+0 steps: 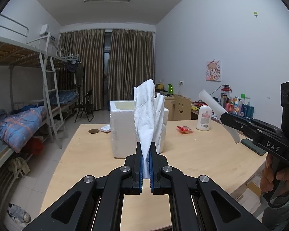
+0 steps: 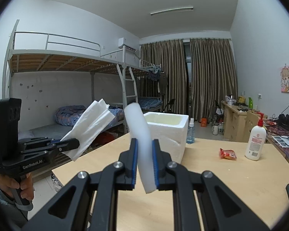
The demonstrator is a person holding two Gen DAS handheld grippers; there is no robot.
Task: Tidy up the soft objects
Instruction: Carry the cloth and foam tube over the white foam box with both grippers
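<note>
My left gripper (image 1: 146, 146) is shut on a white cloth (image 1: 147, 113) that stands up from between its blue pads, above the wooden table (image 1: 192, 154). The same cloth (image 2: 90, 127) shows in the right wrist view at the left, sticking up from the left gripper (image 2: 73, 143). My right gripper (image 2: 145, 144) is shut on a curved white foam strip (image 2: 139, 127), which arches up and to the left. That strip (image 1: 214, 105) also shows in the left wrist view, at the right. An open white foam box (image 1: 121, 127) (image 2: 170, 134) stands on the table just beyond both grippers.
A white lotion bottle (image 2: 255, 144), a red packet (image 2: 227, 154) and a clear spray bottle (image 2: 190, 132) stand on the table. A dark phone (image 1: 253, 146) lies near its right edge. Bunk beds (image 2: 71, 119) line the left wall; a cluttered desk (image 1: 233, 105) lies right.
</note>
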